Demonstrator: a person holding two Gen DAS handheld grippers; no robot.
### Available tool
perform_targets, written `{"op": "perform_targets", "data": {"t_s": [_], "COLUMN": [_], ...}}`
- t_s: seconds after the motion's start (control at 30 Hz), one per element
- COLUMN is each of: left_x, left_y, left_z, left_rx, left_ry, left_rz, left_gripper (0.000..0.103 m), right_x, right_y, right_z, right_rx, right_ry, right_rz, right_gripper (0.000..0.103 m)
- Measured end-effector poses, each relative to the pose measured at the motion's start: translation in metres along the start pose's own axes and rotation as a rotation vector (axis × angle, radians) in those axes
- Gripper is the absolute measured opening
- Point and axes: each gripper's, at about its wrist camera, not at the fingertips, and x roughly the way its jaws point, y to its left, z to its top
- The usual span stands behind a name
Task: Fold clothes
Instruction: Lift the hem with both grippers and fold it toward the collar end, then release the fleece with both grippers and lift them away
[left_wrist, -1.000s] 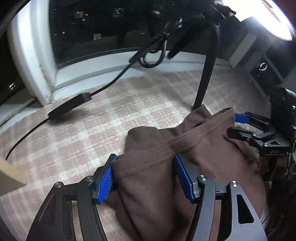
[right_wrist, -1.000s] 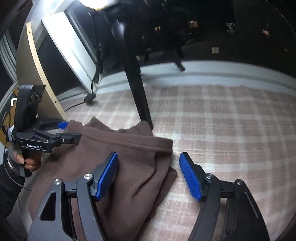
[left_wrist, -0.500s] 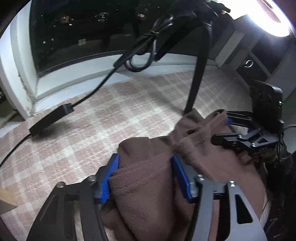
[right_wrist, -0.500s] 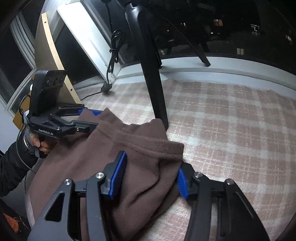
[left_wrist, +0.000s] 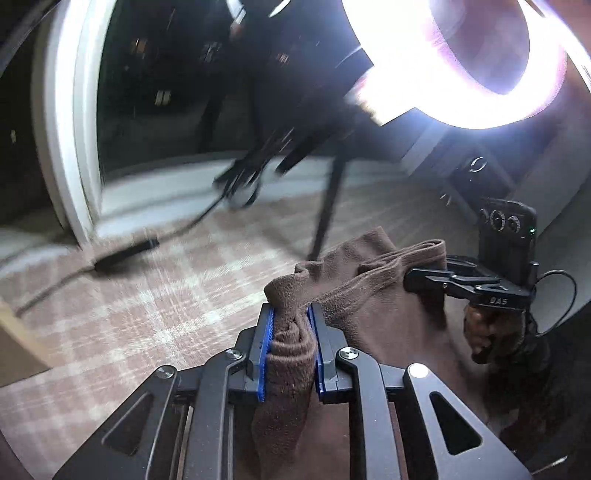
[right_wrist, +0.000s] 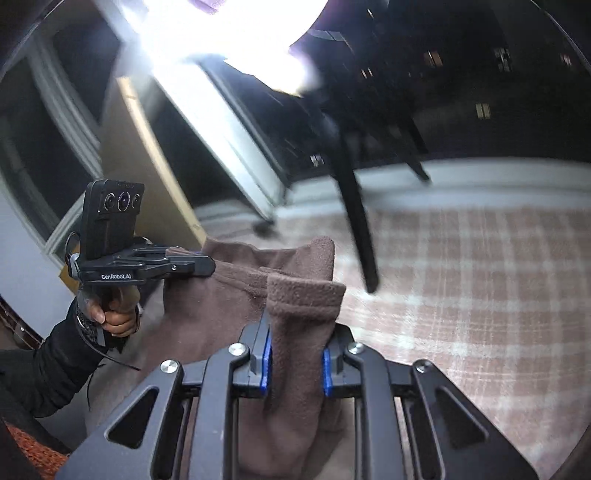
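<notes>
A brown fleece garment (left_wrist: 373, 295) hangs between both grippers above the pink checked cloth (left_wrist: 147, 314). My left gripper (left_wrist: 290, 325) has its jaws closing, and its blue pads pinch a bunched edge of the garment. In the right wrist view the same garment (right_wrist: 221, 306) is raised, and my right gripper (right_wrist: 295, 354), jaws also closing, squeezes a folded corner of it between its pads. Each view shows the other gripper gripping the far edge: the right one (left_wrist: 424, 277) and the left one (right_wrist: 195, 264), the latter in a dark-sleeved hand.
A black tripod leg (left_wrist: 325, 214) stands on the checked cloth just behind the garment, seen also as the tripod leg (right_wrist: 358, 229). A glaring ring light (left_wrist: 480, 66) hangs above. A black cable with an adapter (left_wrist: 125, 254) lies at the left by the window frame.
Both grippers have closed on the garment's edges and risen, lifting the fabric off the checked cloth. The views have tilted upward, bringing the ring light into frame.
</notes>
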Motion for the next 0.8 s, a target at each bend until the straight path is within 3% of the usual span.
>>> {"op": "perform_targets", "data": {"t_s": [0.3,0.47,0.63,0.73,0.8], "left_x": [-0.163,-0.206,-0.184,-0.153,-0.134], "left_y": [-0.069,-0.111,-0.130,-0.139,-0.150], "left_z": [0.005,-0.029,-0.126,-0.185,-0.221], "left_rx": [0.159,0.237,0.220,0.169,0.163], "left_ry": [-0.176,-0.214,-0.068,0.083,0.192], "left_rz": [0.089,0.156,0.053,-0.034,-0.045], "left_gripper": [0.014,0.007,0.008,0.010,0.010], "right_x": [-0.100,-0.141,-0.154,-0.148,-0.140], "right_y": [0.127,0.168,0.178,0.178,0.175], "right_z": [0.022,-0.014,-0.103,-0.176,-0.220], "right_rx": [-0.233,-0.283,-0.200,-0.150,-0.111], "right_ry": [-0.160,-0.167,-0.113,0.002,0.118], "right_rz": [-0.045,-0.111,-0.141,-0.216,-0.278], "right_gripper": [0.019,0.018,0.018,0.019,0.021]}}
